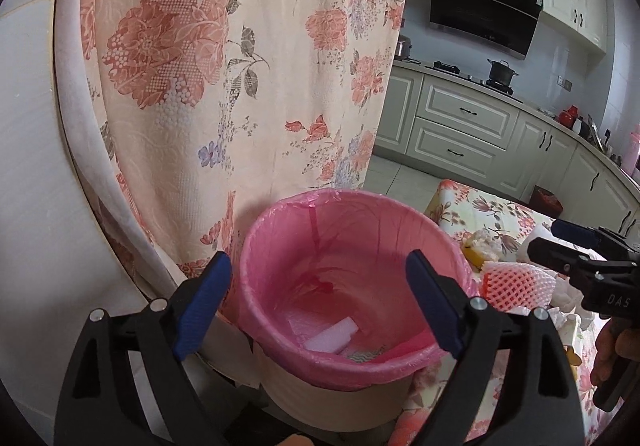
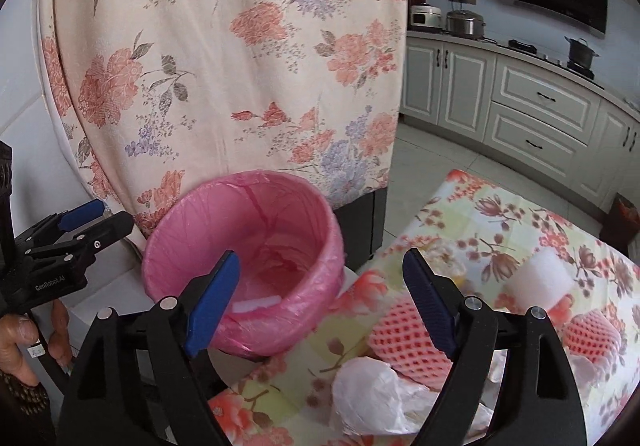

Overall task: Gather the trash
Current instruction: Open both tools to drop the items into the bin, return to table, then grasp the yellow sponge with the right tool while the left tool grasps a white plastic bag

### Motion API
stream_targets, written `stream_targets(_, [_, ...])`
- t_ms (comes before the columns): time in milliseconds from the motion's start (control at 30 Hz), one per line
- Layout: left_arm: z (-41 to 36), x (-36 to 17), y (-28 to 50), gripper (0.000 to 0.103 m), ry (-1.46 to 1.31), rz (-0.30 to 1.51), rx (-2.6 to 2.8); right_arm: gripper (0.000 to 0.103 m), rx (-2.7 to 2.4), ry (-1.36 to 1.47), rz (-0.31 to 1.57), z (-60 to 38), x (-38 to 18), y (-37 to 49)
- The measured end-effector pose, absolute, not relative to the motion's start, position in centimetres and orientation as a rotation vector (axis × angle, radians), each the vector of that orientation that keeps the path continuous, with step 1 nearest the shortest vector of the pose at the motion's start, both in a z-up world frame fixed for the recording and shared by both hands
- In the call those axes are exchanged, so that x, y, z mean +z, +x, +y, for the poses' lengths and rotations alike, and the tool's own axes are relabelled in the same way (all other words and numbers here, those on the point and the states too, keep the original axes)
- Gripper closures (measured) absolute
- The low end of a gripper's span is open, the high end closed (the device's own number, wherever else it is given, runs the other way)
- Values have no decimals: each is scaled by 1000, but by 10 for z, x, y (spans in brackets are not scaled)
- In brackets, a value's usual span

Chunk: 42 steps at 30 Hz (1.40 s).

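Both grippers, left gripper (image 1: 320, 306) and right gripper (image 2: 322, 306), gape above crinkly pink-lined bin (image 1: 256, 246).

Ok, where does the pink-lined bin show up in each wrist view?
Left wrist: bin at lower centre, framed by the open left hand-held gripper.
Right wrist: bin left of centre, behind the right hand-held gripper's left finger.
Shared landmark: floral cloth hanging behind it.
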State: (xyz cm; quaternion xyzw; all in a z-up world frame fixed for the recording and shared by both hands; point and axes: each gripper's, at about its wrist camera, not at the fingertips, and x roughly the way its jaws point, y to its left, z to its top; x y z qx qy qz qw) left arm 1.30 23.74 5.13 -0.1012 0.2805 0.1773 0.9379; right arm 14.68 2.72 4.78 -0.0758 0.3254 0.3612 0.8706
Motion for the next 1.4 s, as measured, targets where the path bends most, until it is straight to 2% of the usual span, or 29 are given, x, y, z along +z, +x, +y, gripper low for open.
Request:
stream_targets(733, [121, 31, 18, 18, -187, 631, 117, 18, 474, -28, 698, -150, 16, 119])
stream_targets(1133, [79, 4, 29, 18, -143, 689, 28, 18, 427, 3, 785, -187, -27, 106])
stream_targets(1400, [69, -10, 37, 19, -144, 719, -1, 18, 474, -41, 829, -172, -51, 83])
